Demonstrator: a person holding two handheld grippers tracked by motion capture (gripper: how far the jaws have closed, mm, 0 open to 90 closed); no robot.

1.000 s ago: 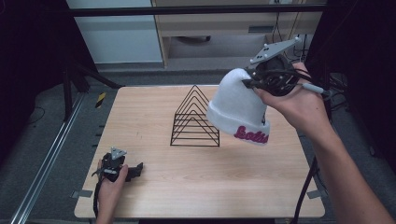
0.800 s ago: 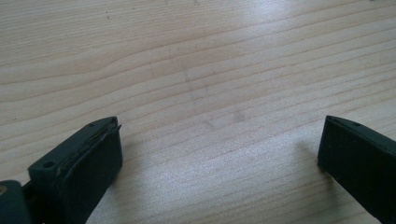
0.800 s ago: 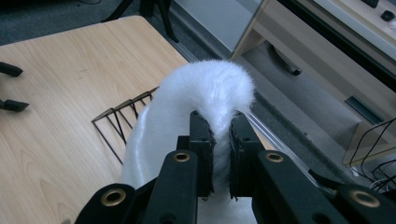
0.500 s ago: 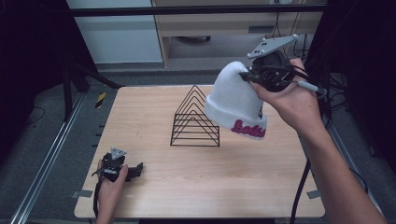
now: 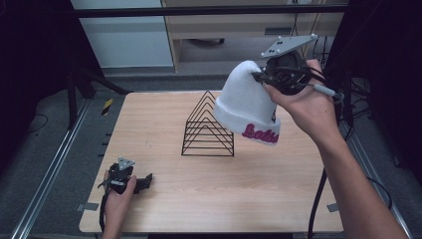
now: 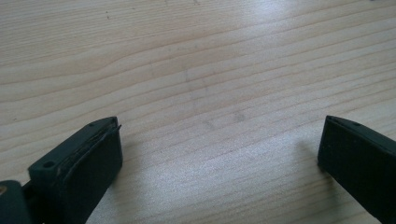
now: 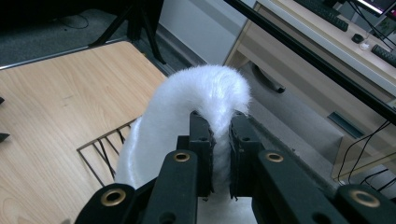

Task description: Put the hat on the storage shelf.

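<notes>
A white fluffy beanie with pink lettering on its cuff hangs in the air over the right half of the table, next to a black wire rack of triangular loops. My right gripper is shut on the beanie's crown, and the cuff hangs down. In the right gripper view the pinched white fabric bulges above the two jaws of the right gripper, with the rack below it. My left gripper rests at the table's near left corner, held by a hand. Its jaws stand wide apart over bare wood.
The wooden table has bare surface in front of the rack and to its left. A desk with drawers stands behind the table. Metal rails run along the floor at the left. Cables hang at the right edge.
The right hand has lifted the beanie a little and carried it slightly away from the table's near edge. The left gripper has stayed put.
</notes>
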